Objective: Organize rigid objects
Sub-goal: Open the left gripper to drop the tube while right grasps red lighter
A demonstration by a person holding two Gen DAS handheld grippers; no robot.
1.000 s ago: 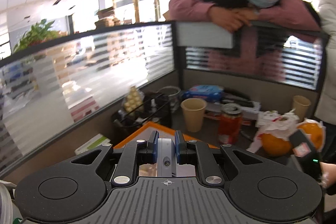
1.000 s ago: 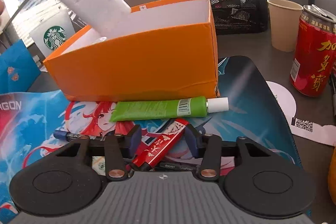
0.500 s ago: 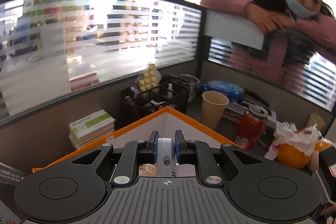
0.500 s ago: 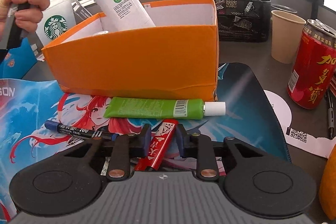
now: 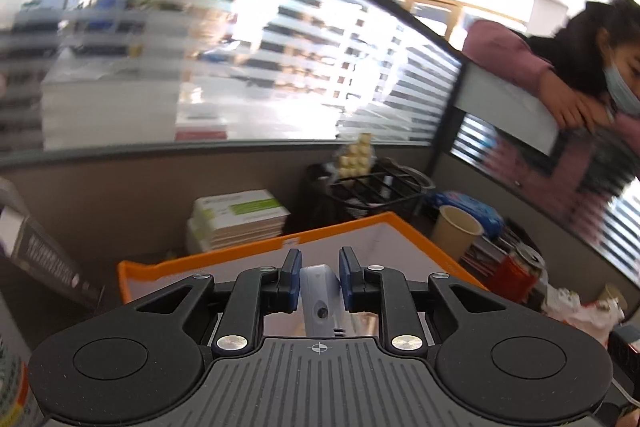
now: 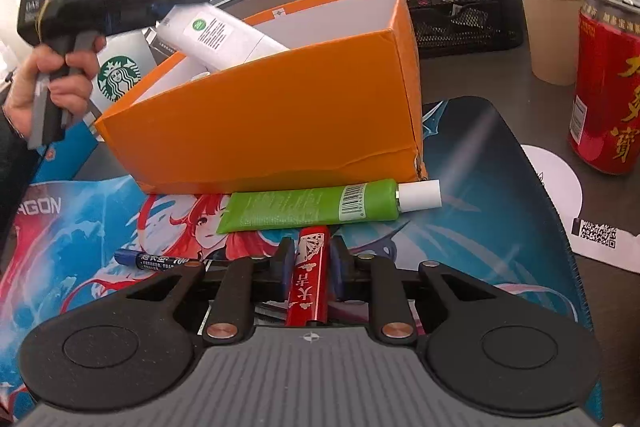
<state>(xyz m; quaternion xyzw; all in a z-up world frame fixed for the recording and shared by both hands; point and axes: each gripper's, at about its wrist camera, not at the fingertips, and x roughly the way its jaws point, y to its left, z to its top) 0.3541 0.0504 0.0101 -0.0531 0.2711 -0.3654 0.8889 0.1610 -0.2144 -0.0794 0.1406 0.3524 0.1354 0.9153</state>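
An orange box (image 6: 280,107) with a white inside stands on a printed desk mat (image 6: 480,211); it also shows in the left wrist view (image 5: 384,223). My left gripper (image 5: 319,279) is shut on a white remote-like device (image 5: 320,295), also in the right wrist view (image 6: 216,35), and holds it tilted down into the box. My right gripper (image 6: 310,263) is shut on a red lighter (image 6: 310,279) low over the mat. A green tube (image 6: 316,205) with a white cap lies against the box front. A blue marker (image 6: 160,261) lies at the left.
A red drink can (image 6: 604,83) and a paper cup (image 6: 550,31) stand right of the box. A black mesh organizer (image 6: 456,7) stands behind it. A Starbucks bag (image 6: 120,75) is at the left. Stacked books (image 5: 240,219) and a person leaning on the partition (image 5: 580,75) are beyond.
My left gripper has lowered the white device further into the box and its jaws stand slightly wider. My right gripper has shut on the red lighter, which now points straight ahead.
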